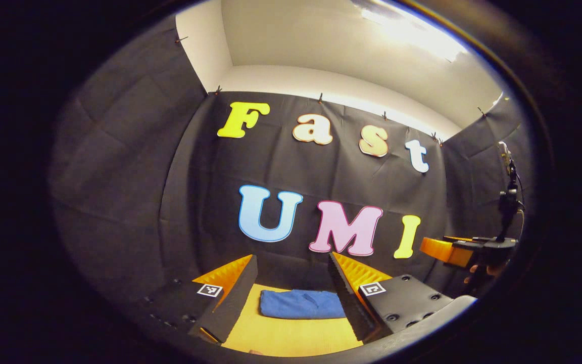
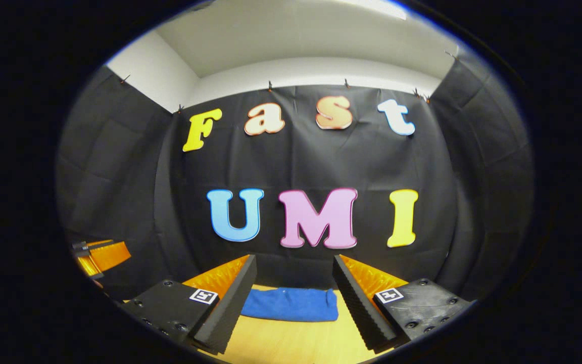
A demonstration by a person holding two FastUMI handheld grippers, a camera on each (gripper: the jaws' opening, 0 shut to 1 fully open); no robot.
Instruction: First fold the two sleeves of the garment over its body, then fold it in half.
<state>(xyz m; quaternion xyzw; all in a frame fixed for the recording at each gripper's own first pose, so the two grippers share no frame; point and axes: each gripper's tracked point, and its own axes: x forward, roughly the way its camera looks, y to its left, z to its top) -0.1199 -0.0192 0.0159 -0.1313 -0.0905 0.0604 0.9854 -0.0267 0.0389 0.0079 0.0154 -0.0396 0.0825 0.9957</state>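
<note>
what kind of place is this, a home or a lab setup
Likely a staged recording booth, not a home: black cloth wall pinned up on all sides, a bare wooden table, and a folded blue fabric garment lying between the open right gripper fingers.

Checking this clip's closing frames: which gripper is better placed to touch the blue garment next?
Neither clearly. The blue garment lies as a compact folded bundle on the wooden table. The left gripper and the right gripper both hang open above it, each framing it centrally. Slight edge: none visible.
</note>
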